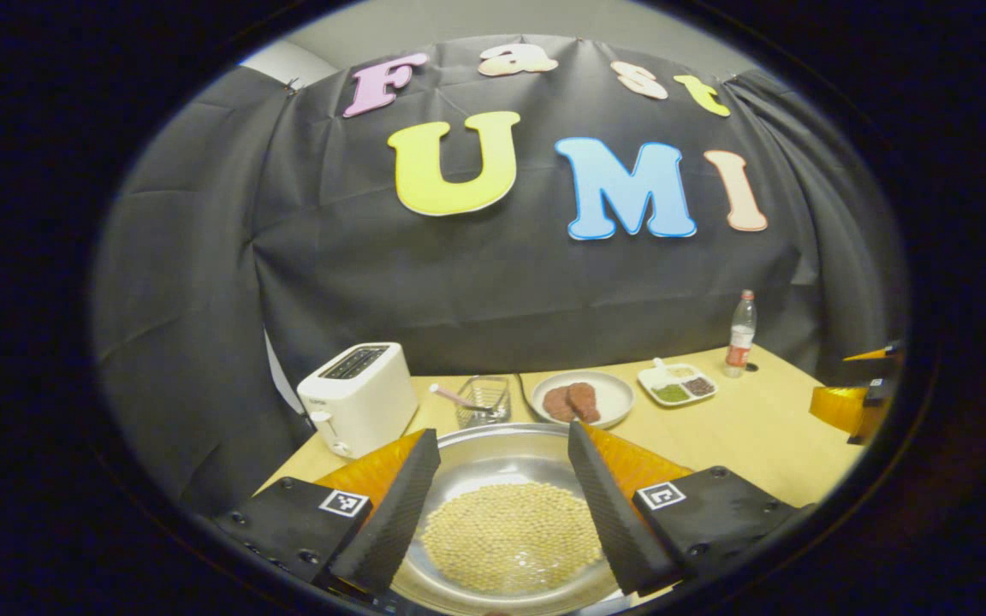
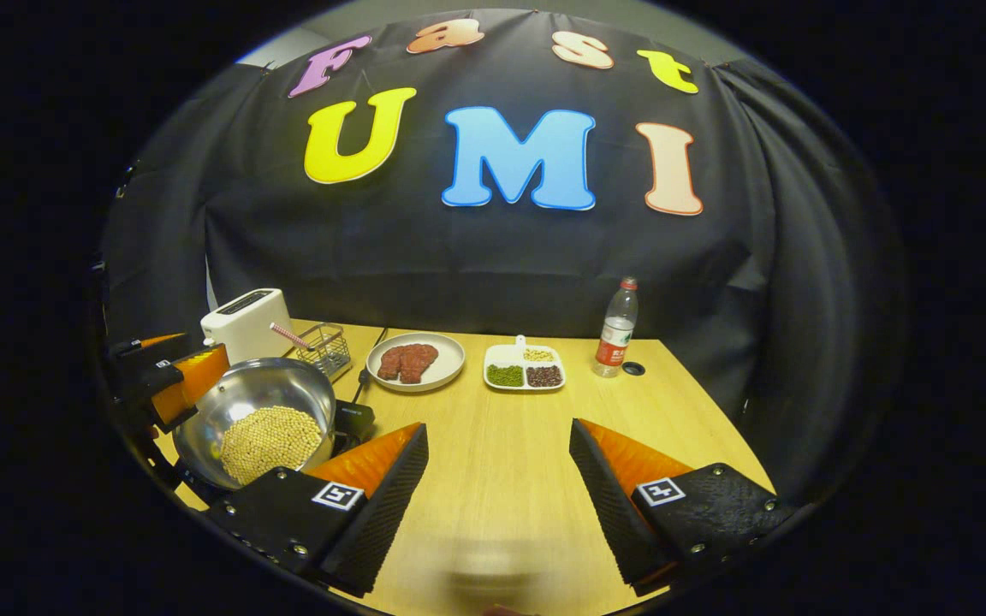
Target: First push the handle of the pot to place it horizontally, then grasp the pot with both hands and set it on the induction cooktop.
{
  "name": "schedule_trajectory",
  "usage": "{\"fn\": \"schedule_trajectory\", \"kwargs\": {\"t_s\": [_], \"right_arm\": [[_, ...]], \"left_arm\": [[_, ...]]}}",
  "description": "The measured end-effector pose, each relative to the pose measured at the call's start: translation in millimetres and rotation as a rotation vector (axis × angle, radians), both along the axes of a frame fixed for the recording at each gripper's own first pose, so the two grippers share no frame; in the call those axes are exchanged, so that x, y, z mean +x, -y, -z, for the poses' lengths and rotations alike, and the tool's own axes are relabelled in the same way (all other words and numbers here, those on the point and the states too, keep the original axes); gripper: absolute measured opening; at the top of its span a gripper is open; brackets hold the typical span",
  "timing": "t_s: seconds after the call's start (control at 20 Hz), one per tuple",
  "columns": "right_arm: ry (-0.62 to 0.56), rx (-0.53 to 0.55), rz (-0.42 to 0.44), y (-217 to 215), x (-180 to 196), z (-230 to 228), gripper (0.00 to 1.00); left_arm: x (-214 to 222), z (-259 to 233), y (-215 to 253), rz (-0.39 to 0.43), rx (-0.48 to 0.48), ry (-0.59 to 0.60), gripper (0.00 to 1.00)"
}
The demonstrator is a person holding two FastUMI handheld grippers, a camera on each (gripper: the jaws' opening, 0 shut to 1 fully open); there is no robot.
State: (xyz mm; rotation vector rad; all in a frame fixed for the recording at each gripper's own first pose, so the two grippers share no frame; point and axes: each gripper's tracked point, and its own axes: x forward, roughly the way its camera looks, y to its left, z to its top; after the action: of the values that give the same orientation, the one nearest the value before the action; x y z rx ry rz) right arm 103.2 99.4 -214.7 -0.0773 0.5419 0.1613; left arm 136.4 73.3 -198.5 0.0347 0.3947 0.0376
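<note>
Your left gripper [image 1: 503, 462] is spread wide, hovering over the pot [image 1: 501, 522] of pale beans, its fingers framing the bowl without pressing it. Your right gripper [image 2: 498, 458] is also wide apart above bare table [image 2: 501, 479], with the pot [image 2: 258, 419] off to its left, near the toaster [image 2: 246, 323]

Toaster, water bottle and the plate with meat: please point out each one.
Toaster [image 1: 358, 396], left gripper view, on its front face.
Water bottle [image 2: 615, 332], right gripper view, on its label.
Plate with meat [image 2: 452, 360], right gripper view, on its bare rim.
</note>
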Motion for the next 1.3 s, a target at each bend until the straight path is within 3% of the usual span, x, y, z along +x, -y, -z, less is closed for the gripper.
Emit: {"fn": "schedule_trajectory", "kwargs": {"t_s": [0.25, 0.3, 0.35, 0.4, 0.55, 0.9, 1.3], "right_arm": [[0.057, 0.018, 0.029, 57.7, -11.8, -25.5, 1.0], [0.067, 0.025, 0.03, 67.5, -15.8, -31.5, 1.0], [0.087, 0.03, 0.03, 76.7, -18.6, -39.9, 1.0], [0.109, 0.028, 0.032, 85.7, -21.3, -49.0, 1.0], [0.157, 0.025, 0.052, 103.6, -36.6, -77.0, 1.0], [0.254, 0.033, 0.076, 103.3, -86.6, -134.4, 1.0], [0.329, 0.048, 0.117, 104.7, -147.9, -168.1, 1.0]], "left_arm": [[-14.9, -37.3, 71.9, 0.038, 0.007, 0.064, 1.0], [-19.7, -46.8, 82.8, 0.04, 0.007, 0.082, 0.91], [-25.1, -56.1, 92.2, 0.039, 0.004, 0.102, 0.91], [-31.2, -64.5, 100.3, 0.037, -0.004, 0.117, 0.98], [-51.6, -96.6, 118.1, 0.049, -0.03, 0.167, 1.0], [-99.8, -164.2, 113.1, 0.073, -0.062, 0.27, 0.98], [-164.2, -181.9, 80.1, 0.08, -0.024, 0.306, 0.99]]}}
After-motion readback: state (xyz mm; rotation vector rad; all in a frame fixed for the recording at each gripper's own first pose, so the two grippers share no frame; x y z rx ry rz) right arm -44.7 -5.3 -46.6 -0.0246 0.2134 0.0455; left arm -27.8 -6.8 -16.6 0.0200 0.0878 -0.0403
